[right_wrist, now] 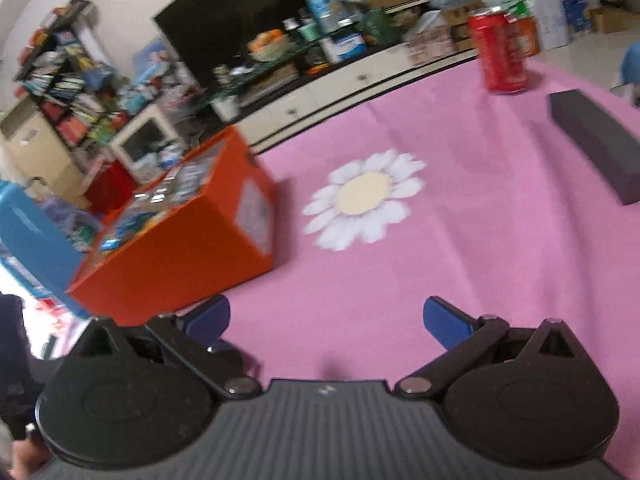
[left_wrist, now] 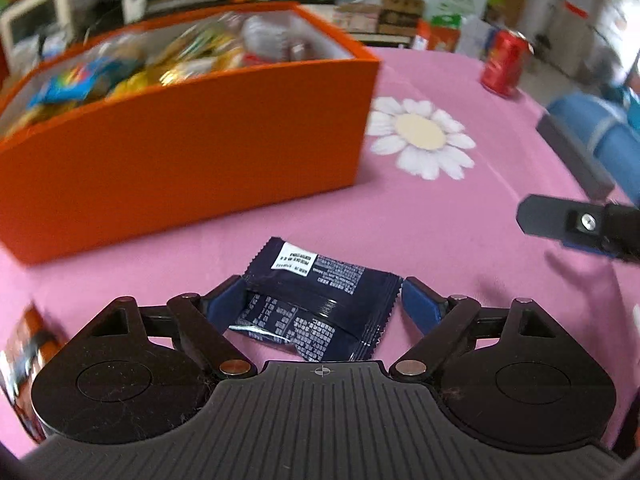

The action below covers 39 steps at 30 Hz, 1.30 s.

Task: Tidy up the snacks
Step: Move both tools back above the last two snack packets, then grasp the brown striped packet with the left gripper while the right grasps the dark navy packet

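Snack packet [left_wrist: 320,300] near orange box [left_wrist: 192,152]

A red soda can [right_wrist: 500,54] is standing on the pink tablecloth [right_wrist: 460,240] beyond the printed daisy [right_wrist: 364,198]; a dark grey block [right_wrist: 596,142] is lying right of that daisy.

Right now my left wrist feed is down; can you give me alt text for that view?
The open left gripper straddles a dark navy foil snack packet lying on the pink daisy-print tablecloth. A tall orange cardboard box full of snacks stands behind it, a red soda can further back.
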Available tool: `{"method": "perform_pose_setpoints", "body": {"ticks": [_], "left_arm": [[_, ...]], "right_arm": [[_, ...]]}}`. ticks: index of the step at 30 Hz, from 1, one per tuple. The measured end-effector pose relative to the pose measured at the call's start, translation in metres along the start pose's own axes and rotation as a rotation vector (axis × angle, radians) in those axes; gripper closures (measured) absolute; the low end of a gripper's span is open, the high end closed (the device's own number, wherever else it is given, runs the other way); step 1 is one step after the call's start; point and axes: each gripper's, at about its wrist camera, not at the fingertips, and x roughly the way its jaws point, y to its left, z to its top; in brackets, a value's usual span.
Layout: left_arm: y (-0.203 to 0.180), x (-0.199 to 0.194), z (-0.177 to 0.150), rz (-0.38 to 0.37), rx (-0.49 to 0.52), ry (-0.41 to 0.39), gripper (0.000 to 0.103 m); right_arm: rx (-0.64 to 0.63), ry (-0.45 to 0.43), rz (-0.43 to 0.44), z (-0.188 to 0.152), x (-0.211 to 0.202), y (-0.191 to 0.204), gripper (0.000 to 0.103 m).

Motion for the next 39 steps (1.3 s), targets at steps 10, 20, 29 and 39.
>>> {"method": "perform_pose_setpoints", "body": {"ticks": [10, 20, 29, 39], "left_arm": [[0.059, -0.069, -0.034, 0.107, -0.128, -0.064, 0.04], [0.167, -0.115, -0.058, 0.149, -0.057, -0.046, 0.031], [0.174, -0.065, -0.04, -0.058, 0.273, 0.096, 0.04], [0.156, -0.079, -0.067, 0.215, -0.07, 0.118, 0.092]], "right_arm": [[-0.097, 0.047, 0.085, -0.006, 0.013, 0.016, 0.001], [-0.106, 0.128, 0.074, -0.02, 0.033, 0.027, 0.0], [-0.215, 0.121, 0.027, -0.027, 0.038, 0.042, 0.0], [-0.238, 0.13, 0.053, -0.029, 0.039, 0.048, 0.0]]}}
